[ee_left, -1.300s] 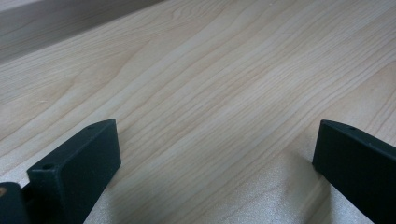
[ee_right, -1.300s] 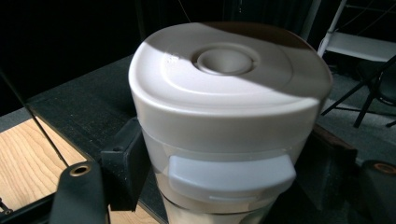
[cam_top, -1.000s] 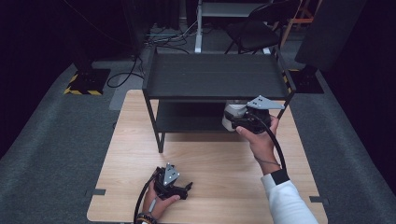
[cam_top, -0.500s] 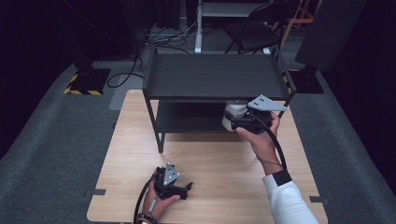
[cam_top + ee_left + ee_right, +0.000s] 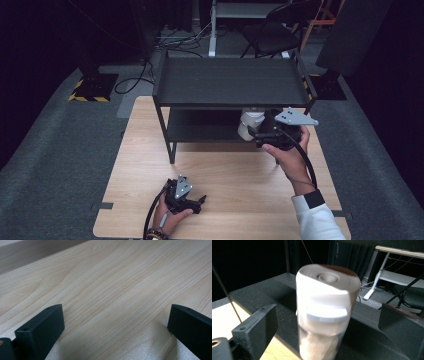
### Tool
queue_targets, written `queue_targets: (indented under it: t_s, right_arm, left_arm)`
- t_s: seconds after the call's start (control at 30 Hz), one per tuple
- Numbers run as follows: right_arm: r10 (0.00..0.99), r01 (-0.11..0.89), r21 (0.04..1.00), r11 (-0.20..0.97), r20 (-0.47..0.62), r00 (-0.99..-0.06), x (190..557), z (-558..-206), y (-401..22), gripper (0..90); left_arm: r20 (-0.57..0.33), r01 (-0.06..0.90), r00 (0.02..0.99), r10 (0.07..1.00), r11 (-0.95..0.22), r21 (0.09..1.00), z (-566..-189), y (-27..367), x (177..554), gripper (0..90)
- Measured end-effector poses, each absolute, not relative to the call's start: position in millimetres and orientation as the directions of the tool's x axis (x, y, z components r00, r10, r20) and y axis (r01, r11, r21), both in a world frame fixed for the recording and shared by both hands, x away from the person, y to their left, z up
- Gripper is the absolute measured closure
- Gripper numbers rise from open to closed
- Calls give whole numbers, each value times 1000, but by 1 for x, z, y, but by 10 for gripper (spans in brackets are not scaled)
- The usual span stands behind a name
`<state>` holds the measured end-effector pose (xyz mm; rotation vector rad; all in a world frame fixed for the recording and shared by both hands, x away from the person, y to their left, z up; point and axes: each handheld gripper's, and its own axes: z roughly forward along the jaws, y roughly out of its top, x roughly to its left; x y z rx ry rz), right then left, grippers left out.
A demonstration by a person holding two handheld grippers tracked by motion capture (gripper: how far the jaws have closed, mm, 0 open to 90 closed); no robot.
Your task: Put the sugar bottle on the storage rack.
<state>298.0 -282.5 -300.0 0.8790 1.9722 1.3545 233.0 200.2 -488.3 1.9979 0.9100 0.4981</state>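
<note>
— Wooden desk (image 5: 240, 175) in pale grain carries a black two-tier shelf rack (image 5: 232, 82) along its far edge. What sits nearby?

— A white lidded container (image 5: 249, 123) at the rack's lower tier, right end, between the wide-apart jaws of the right gripper (image 5: 260, 134); contact cannot be told.

— And the other?

— The left gripper (image 5: 200, 201) rests near the desk's near edge, jaws spread wide over bare wood.

- White plastic lidded canister (image 5: 325, 307) with clear lower body, upright, blurred.
- Positioned at black two-tier metal shelf (image 5: 235, 82), near front right edge, under top tier.
</note>
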Motion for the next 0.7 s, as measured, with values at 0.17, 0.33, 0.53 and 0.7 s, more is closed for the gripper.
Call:
queue_targets:
  t_s: [0.17,0.33,0.53,0.7]
  right_arm:
    - [784,191,947,258,-90,-614,289,-306,-293,22]
    - [784,199,945,258,-85,-615,279,-314,-301,22]
    - [784,206,941,269,-90,-614,265,-331,-310,23]
    - [783,219,938,267,-79,-617,258,-342,-317,23]
  left_arm:
    - [8,412,653,757,-364,836,-488,200,233,7]
    - [5,414,651,759,-361,835,-488,200,233,7]
    - [8,413,651,759,-363,835,-488,200,232,7]
    - [8,413,650,760,-363,835,-488,200,232,7]
